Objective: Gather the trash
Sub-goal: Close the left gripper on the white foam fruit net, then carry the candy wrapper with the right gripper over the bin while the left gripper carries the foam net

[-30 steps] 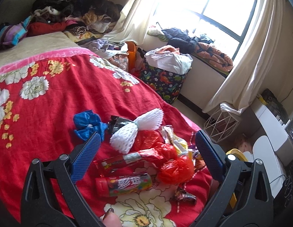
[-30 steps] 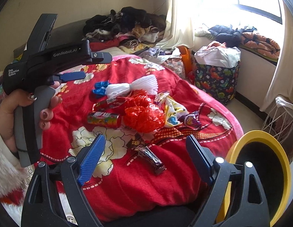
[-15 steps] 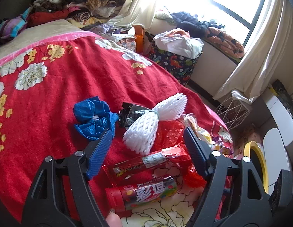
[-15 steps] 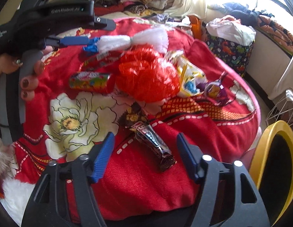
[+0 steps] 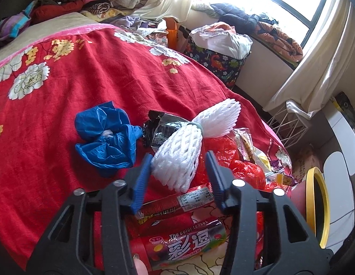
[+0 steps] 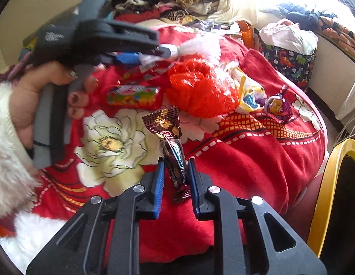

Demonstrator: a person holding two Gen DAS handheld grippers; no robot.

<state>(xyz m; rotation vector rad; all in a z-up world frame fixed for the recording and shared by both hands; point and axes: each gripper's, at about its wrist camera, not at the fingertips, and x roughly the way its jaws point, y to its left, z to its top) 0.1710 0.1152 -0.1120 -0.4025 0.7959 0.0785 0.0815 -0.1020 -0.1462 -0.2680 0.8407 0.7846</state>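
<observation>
Just narrowed from wide: left tool (image 5: 178, 160) flanking white foam net (image 5: 177, 160) at twelve o'clock, right tool (image 6: 176, 171) around dark wrapper (image 6: 175, 160), pickups imminent.

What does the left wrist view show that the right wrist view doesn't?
Only the left wrist view: the left hand-held gripper, which has just been closing, flanking the white foam net, and the crumpled blue bag. Only the right wrist view: the right hand-held gripper, also just closing, around the dark candy wrapper. Both: red plastic bag, colourful candy tube, yellow-rimmed bin.
</observation>
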